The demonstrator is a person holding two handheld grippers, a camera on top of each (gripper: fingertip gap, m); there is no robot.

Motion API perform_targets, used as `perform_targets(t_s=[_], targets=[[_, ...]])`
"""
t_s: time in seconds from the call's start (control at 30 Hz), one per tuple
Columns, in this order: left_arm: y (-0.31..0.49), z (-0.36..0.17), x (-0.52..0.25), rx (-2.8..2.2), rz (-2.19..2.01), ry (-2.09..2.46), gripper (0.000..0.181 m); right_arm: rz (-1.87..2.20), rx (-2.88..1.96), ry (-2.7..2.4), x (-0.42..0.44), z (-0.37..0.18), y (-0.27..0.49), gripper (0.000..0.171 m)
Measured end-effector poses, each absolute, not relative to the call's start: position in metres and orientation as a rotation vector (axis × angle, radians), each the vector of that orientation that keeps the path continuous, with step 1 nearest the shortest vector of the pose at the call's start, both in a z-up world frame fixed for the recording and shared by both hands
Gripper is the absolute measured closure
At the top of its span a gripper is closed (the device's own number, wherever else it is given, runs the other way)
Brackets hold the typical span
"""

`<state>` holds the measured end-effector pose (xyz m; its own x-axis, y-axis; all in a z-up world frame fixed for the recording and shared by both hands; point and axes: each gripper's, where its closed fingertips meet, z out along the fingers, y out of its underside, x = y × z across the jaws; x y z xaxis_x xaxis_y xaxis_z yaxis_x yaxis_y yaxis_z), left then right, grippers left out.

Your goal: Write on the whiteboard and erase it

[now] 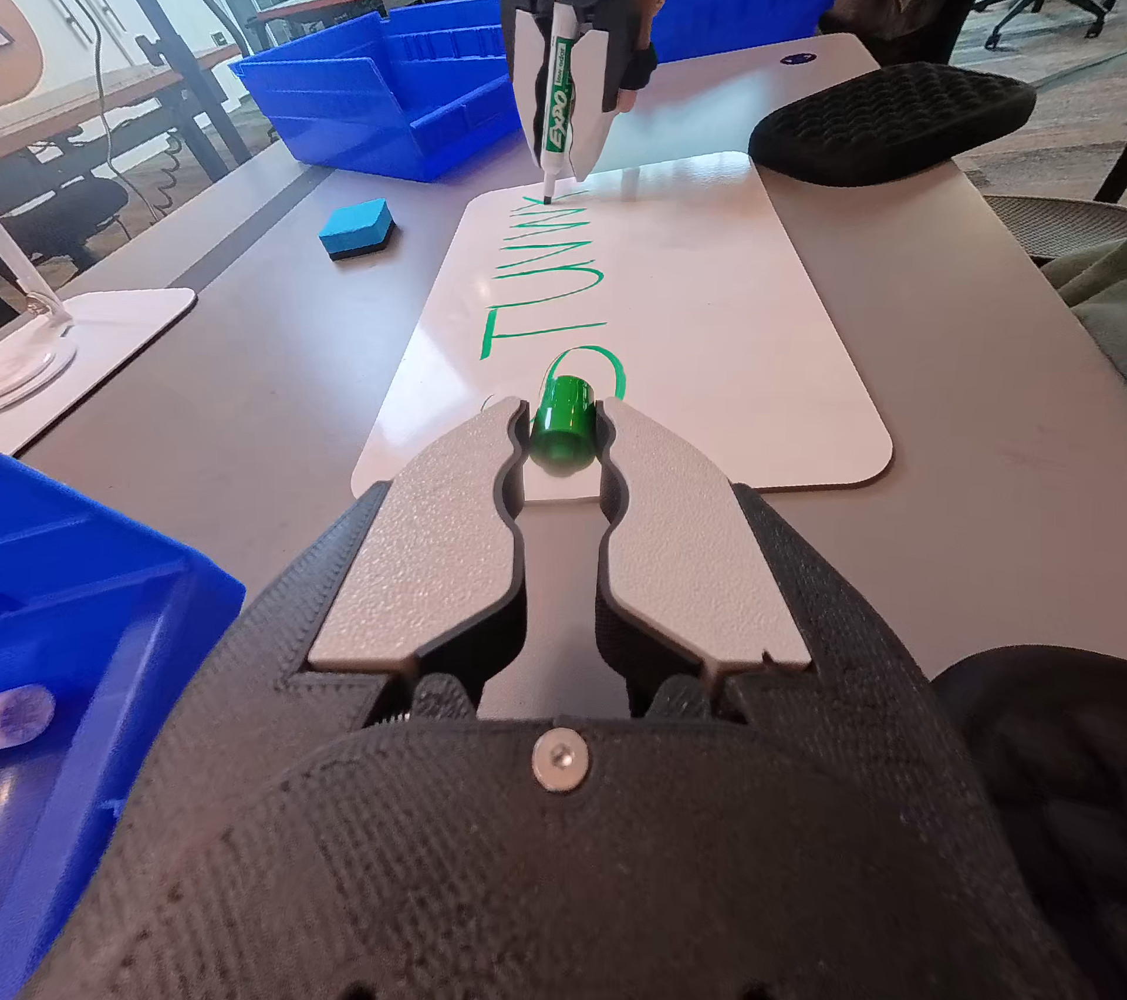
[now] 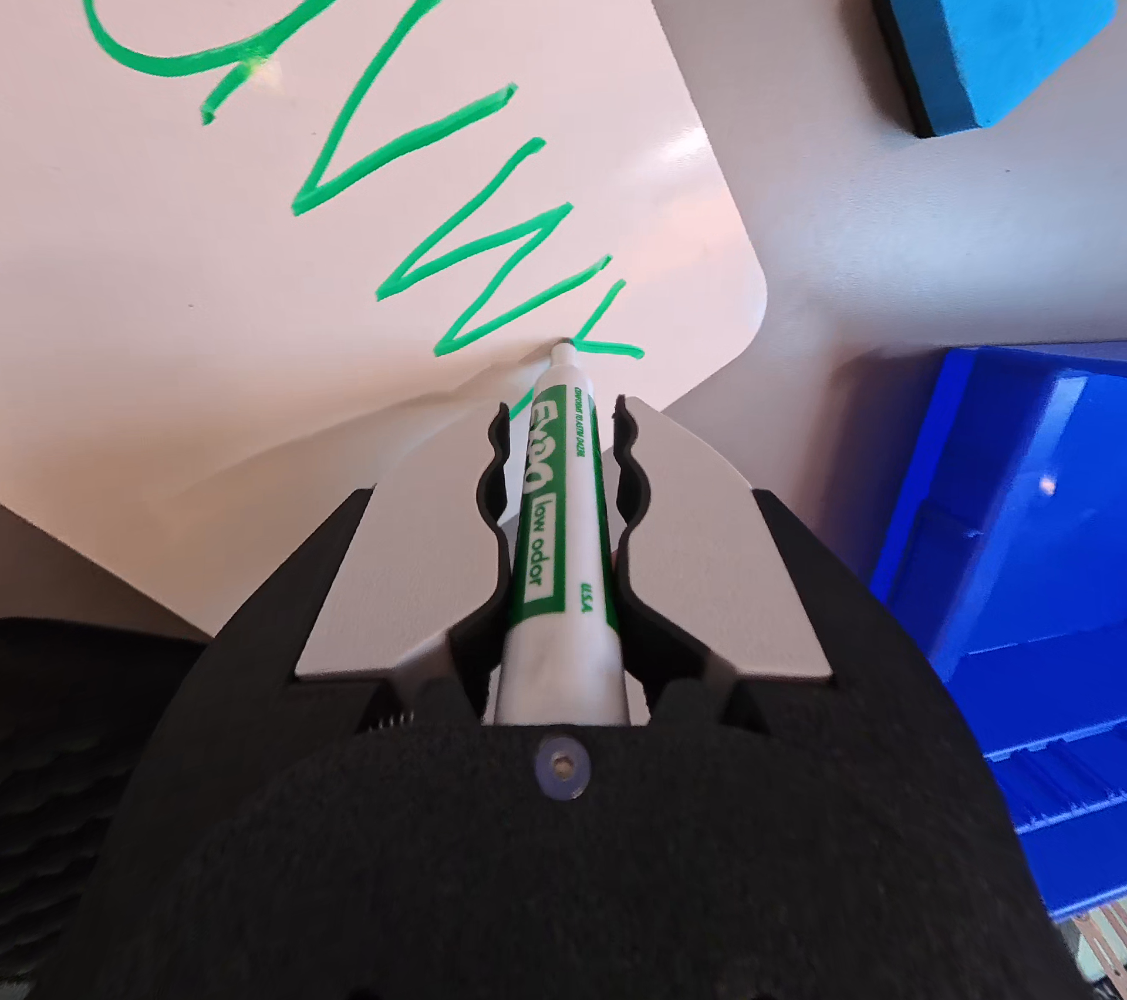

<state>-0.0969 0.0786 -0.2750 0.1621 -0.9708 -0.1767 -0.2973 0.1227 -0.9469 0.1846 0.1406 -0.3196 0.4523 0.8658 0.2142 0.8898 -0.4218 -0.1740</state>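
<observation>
Green marker clamped in right claw, tip touching whiteboard.

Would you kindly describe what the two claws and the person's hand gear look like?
Both claws, left and right, have black ribbed printed bodies, pale grey textured fingers with wavy black inner pads, and a silver centre screw. The person wears a black fingerless glove.
</observation>
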Motion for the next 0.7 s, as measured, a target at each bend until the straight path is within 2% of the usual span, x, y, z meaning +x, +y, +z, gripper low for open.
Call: perform_targets(t_s=[0.4, 0.7], targets=[[0.077, -0.275, -0.096, -1.377, -0.806, 1.344, 0.161, -0.085, -2.391, -1.533, 0.168, -0.314, 0.129, 0.138], [0.077, -0.275, -0.096, -1.379, -0.808, 1.340, 0.161, -0.011, -2.197, -1.177, 0.180, -0.242, 0.160, 0.137]])
